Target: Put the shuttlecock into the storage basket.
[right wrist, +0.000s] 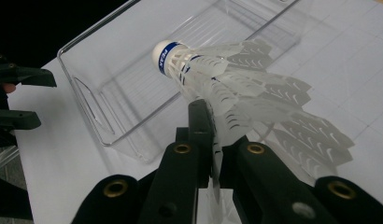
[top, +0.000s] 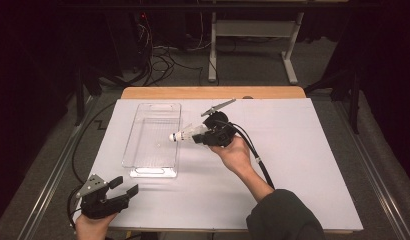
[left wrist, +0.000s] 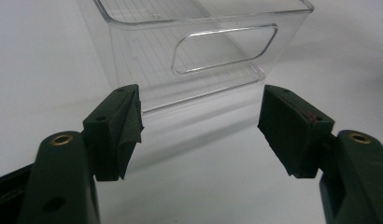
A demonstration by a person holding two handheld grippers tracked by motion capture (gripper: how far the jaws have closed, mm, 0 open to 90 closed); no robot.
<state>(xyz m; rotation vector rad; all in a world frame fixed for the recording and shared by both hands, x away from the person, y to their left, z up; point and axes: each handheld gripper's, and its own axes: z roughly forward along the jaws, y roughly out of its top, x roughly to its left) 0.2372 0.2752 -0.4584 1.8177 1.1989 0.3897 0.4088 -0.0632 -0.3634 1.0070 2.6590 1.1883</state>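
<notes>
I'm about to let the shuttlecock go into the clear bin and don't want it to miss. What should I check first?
1. Right gripper shut on the white plastic shuttlecock with blue-banded cork: ok.
2. Grip is on the skirt's edge, thin hold: not ok.
3. Cork over the clear rectangular plastic bin: cork is at its right rim; cannot tell.
4. Bin interior free: ok.
5. Left gripper open, apart from the bin: ok.

Bright white tabletop (top: pixel 293 150) — dark, dim surroundings
</notes>
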